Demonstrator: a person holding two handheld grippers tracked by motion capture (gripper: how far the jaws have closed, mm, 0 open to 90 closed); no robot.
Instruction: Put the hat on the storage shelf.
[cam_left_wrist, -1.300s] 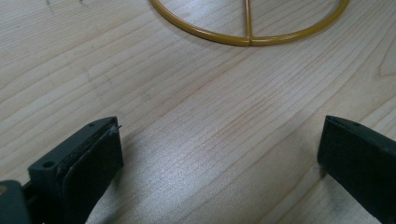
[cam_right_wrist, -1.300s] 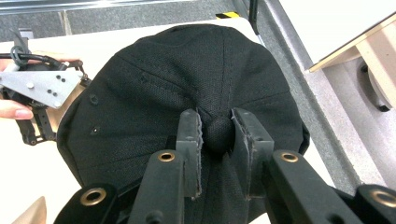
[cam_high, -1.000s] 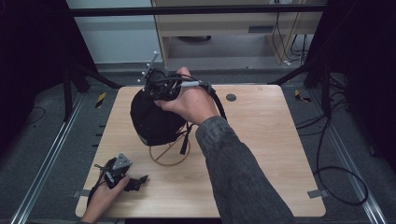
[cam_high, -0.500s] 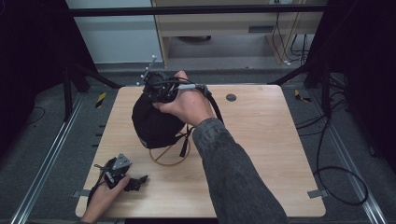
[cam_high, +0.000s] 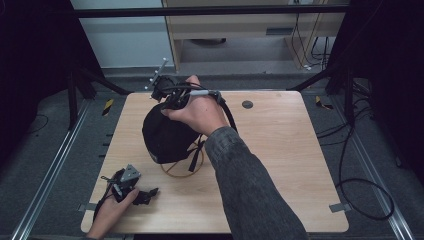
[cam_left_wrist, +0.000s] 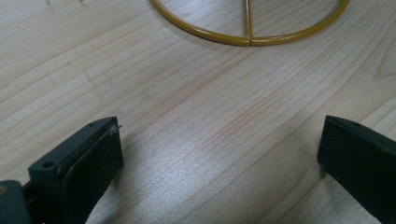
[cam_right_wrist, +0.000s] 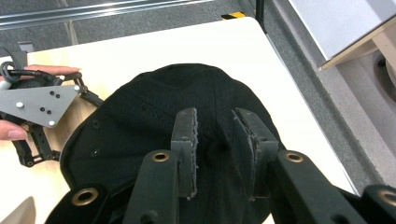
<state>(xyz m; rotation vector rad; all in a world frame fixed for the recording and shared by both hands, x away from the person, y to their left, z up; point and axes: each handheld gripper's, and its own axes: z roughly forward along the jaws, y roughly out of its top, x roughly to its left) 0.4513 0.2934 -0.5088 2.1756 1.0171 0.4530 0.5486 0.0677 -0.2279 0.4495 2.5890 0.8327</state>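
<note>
Now right gripper (cam_right_wrist: 215, 140) pinches cap (cam_high: 167, 135) crown over wire stand (cam_high: 182, 167), jaws just easing; left gripper (cam_high: 131, 190) rests spread; next, likely release

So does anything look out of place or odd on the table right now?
Nothing is spilled or damaged. The black cap sits tilted on a yellow wire stand, with the right gripper pinching its crown. The left gripper rests open on the wooden table.

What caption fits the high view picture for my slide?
Right gripper pinches a black cap over a gold wire stand; left gripper rests open.
</note>
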